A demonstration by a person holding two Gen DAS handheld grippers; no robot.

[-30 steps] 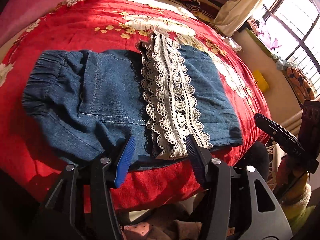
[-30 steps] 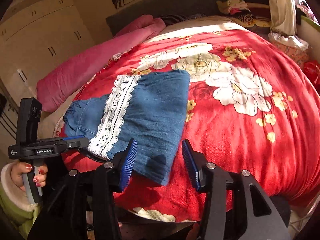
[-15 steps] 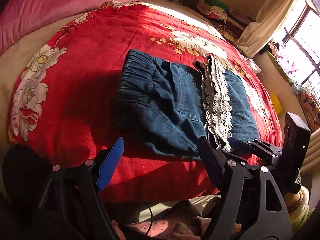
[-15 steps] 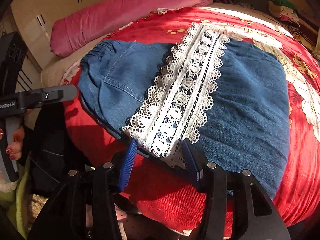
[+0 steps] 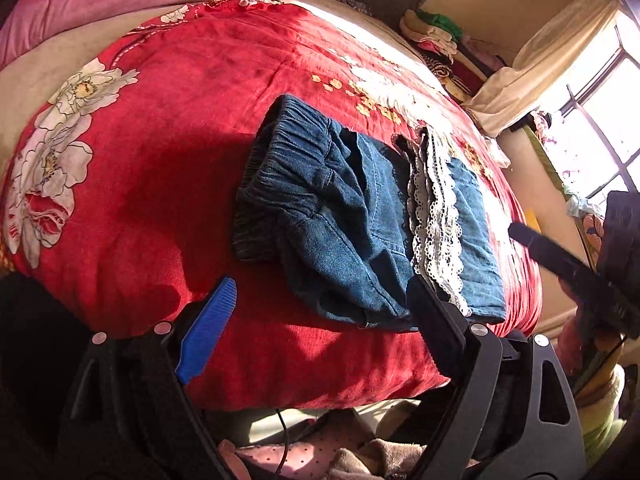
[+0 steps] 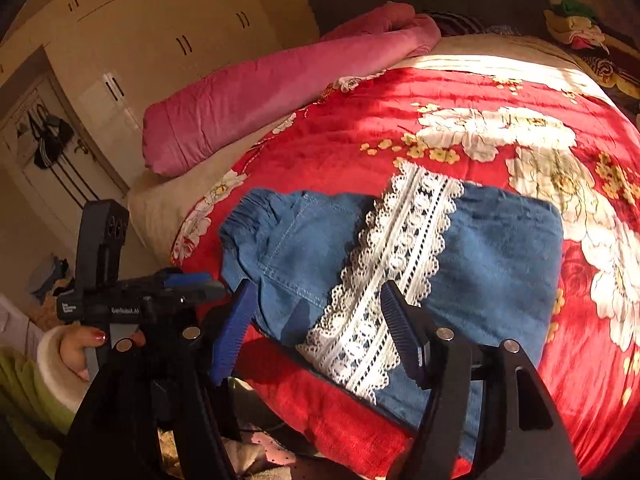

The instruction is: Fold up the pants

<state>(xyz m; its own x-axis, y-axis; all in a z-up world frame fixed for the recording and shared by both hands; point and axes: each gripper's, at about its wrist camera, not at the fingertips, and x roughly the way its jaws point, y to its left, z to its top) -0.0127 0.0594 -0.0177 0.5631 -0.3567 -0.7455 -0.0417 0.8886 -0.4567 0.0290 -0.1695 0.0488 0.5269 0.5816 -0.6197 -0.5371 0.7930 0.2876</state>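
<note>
Holding two black clamp-style grippers over a bed, we see at far left of the right wrist view the left gripper (image 6: pixel 208 280), its body printed "GenRobot.AI" in small white letters above a second label too small to read, gripped by a hand with red-painted nails (image 6: pixel 86 346). Its blue-padded jaws stand wide apart with nothing between them, poised off the near edge of the red floral plush blanket (image 5: pixel 160 168). To the right lie the folded blue denim pants with a white lace band (image 6: pixel 396 264), flat on the blanket near its front edge, elastic waistband toward the rolled pink quilt (image 6: pixel 260 96). The right gripper (image 6: pixel 316 328) is likewise spread open and empty, its jaws framing the lace's near end from above; we cannot tell whether they touch the cloth.
</note>
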